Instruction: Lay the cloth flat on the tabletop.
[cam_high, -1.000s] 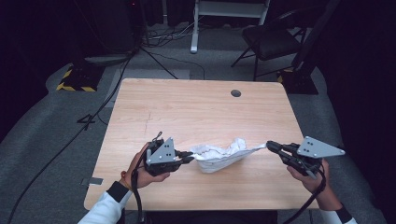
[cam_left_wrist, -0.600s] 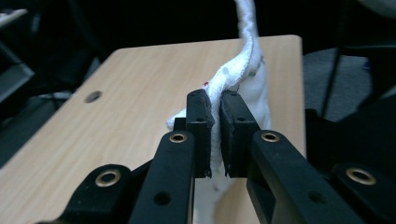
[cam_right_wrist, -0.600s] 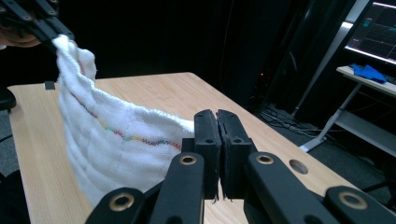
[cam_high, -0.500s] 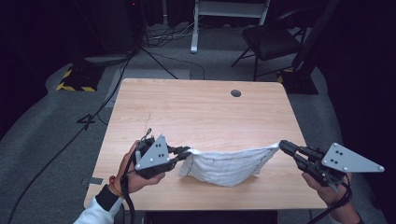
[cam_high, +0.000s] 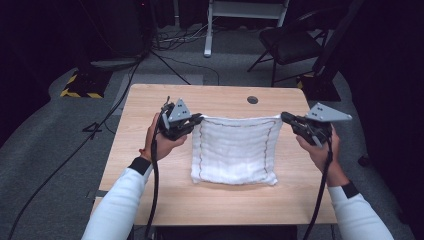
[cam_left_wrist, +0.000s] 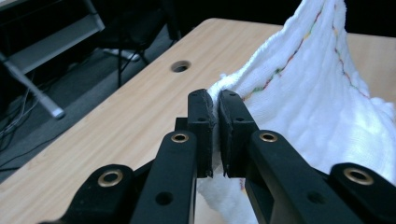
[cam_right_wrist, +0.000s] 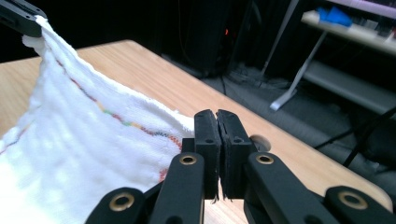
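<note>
Left claw (cam_high: 197, 120) is pinched tight on one top corner of the white cloth (cam_high: 235, 150), and the right claw (cam_high: 286, 118) is pinched tight on the other top corner. The cloth is stretched flat between the two claws, its upper edge taut from claw to claw. Its lower edge rests on the table (cam_high: 150, 165), nearer the person than both claws.

Cloth (cam_left_wrist: 322, 93) runs off the top & right edges in left gripper view; its pinched corner's buried btwn the jaws. Right gripper view: cloth's cut at left & bottom, corner hidden in the jaws. Chair (cam_high: 295, 42) half lost in dark.
</note>
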